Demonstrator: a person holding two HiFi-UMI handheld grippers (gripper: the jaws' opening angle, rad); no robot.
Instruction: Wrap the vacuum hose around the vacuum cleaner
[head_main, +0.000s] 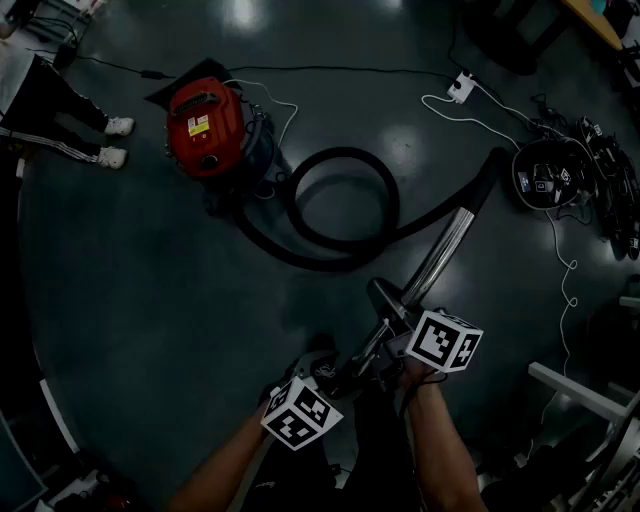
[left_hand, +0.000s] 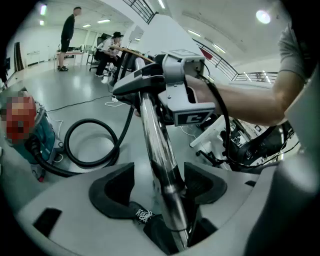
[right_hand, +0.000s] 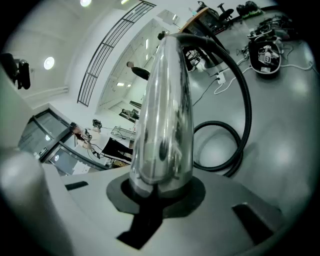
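The red vacuum cleaner (head_main: 205, 125) stands on the dark floor at the upper left. Its black hose (head_main: 345, 205) lies in one loop on the floor and runs to the chrome wand (head_main: 450, 245). My right gripper (head_main: 400, 322) is shut on the wand (right_hand: 165, 115), and its pads close round the tube's base (right_hand: 160, 185). My left gripper (head_main: 342, 372) sits lower on the same wand (left_hand: 157, 145). Its jaws (left_hand: 160, 187) stand wide either side of the tube, with a gap at the left pad. The hose loop (left_hand: 92, 142) and the cleaner's teal base (left_hand: 35, 147) lie beyond.
A person's legs in white shoes (head_main: 112, 140) stand left of the cleaner. A white power strip (head_main: 460, 88) and its cables trail across the floor at the upper right. Black gear (head_main: 545, 175) is piled at the right edge. A white frame (head_main: 580, 390) stands at the lower right.
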